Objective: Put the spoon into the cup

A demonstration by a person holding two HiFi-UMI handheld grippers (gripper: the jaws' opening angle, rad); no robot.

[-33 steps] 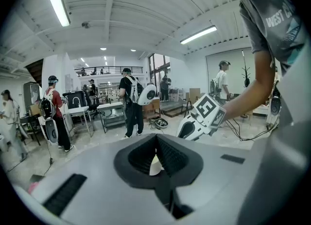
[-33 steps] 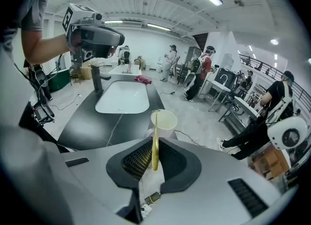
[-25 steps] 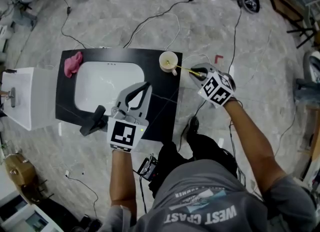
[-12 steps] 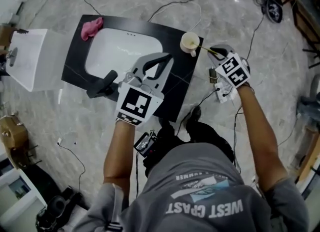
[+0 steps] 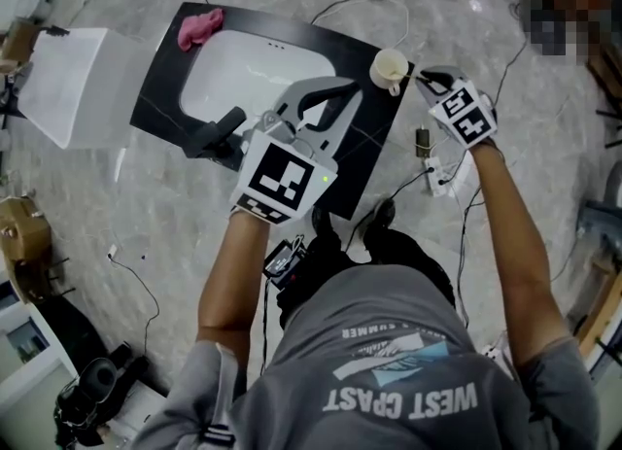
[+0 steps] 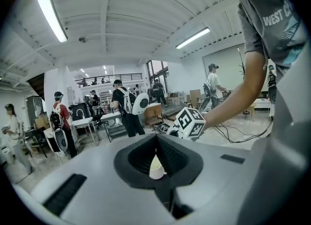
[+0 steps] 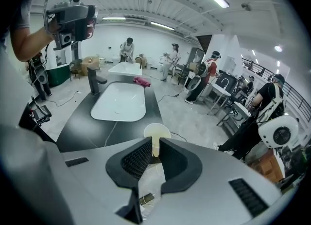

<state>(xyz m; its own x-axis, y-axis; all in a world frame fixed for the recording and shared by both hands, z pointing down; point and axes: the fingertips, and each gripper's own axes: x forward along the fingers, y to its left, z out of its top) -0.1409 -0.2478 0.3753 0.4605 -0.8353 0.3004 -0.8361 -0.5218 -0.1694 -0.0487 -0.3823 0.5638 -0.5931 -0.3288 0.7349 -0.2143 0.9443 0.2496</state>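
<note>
A cream cup (image 5: 392, 69) stands on the right far corner of the black counter (image 5: 374, 152). My right gripper (image 5: 426, 75) hovers just right of the cup, shut on the pale spoon handle (image 7: 155, 149); the spoon runs from the jaws down to the cup (image 7: 157, 130). The spoon's bowl is hidden. My left gripper (image 5: 350, 86) is held above the counter, pointing at the cup. Its jaws meet at the tips with nothing in them. The cup (image 6: 155, 166) shows through the hollow behind those tips, and the right gripper's marker cube (image 6: 190, 123) lies beyond.
A white sink (image 5: 248, 69) is set in the counter, with a black faucet (image 5: 219, 132) at its near side and a pink cloth (image 5: 199, 25) at the far corner. A white cabinet (image 5: 68, 69) stands at left. Cables and a power strip (image 5: 442, 181) lie on the floor.
The right gripper has closed in on the cup with the spoon, so less handle shows between them. The left gripper has moved forward toward the cup. The head view has shifted.
</note>
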